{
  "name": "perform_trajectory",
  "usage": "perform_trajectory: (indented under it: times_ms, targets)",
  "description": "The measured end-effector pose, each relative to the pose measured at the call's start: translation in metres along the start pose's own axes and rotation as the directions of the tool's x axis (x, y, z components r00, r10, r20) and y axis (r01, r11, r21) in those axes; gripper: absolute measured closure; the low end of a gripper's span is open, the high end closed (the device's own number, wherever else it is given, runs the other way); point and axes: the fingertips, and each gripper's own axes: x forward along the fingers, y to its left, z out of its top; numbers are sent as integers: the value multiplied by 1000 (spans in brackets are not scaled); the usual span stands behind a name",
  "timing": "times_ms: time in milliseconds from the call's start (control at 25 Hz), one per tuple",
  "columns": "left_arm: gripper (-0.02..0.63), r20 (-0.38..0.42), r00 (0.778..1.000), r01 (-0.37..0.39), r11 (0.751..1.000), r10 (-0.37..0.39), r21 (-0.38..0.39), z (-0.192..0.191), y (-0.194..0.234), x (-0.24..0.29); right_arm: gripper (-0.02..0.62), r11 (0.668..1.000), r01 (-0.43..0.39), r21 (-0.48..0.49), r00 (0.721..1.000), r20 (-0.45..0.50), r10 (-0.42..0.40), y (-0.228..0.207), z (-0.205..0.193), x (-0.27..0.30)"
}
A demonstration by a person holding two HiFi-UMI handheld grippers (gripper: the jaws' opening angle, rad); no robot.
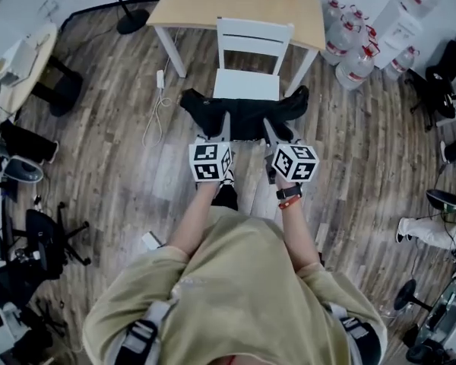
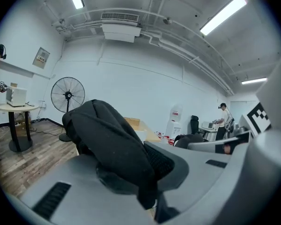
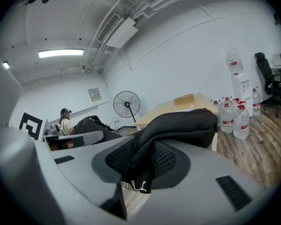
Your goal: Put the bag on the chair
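I see the wooden table (image 1: 235, 6) at the top, w/ the white chair (image 1: 247, 82) pushed up against it. The black bag (image 1: 243, 112) hangs just in front of the chair seat, off the floor, stretched btwn my two grippers. L gripper (image 2: 147, 179) is clamped on its left end, R gripper (image 3: 140, 168) on the right end; fabric's pinched in both.

- I have my left arm (image 1: 188, 223) and right arm (image 1: 298, 230) stretched forward side by side, wrists close together.
- My left gripper (image 1: 223, 130) points ahead and slightly downward. Its jaws are nearly together, pinching a fold of the black bag (image 1: 243, 111) between the pads.
- My right gripper (image 1: 277, 130) runs parallel just beside it. Its jaws stand a little wider and also clamp the bag's fabric.
- Both marker cubes (image 1: 210, 162) face up toward my head.
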Motion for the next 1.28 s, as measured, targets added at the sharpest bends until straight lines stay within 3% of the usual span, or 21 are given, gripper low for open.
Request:
perform_trajectory:
  times_ms: [240, 560, 840, 1280]
  targets:
    - [554, -60, 998, 3, 998, -7, -58, 9, 59, 57, 488, 1000, 9, 21, 999, -50, -8, -5, 13, 79]
    - [553, -47, 997, 51, 998, -53, -32, 38, 98, 128, 488, 998, 45, 49, 998, -49, -43, -24, 37, 150]
    - [553, -99, 991, 83, 995, -88, -46, 24, 92, 179, 485, 993, 80, 88, 994, -87, -72, -66, 36, 172]
    - [552, -182, 982, 29, 995, -46, -95, -14, 104, 242, 486, 986, 71, 152, 978, -204, -39, -122, 15, 227]
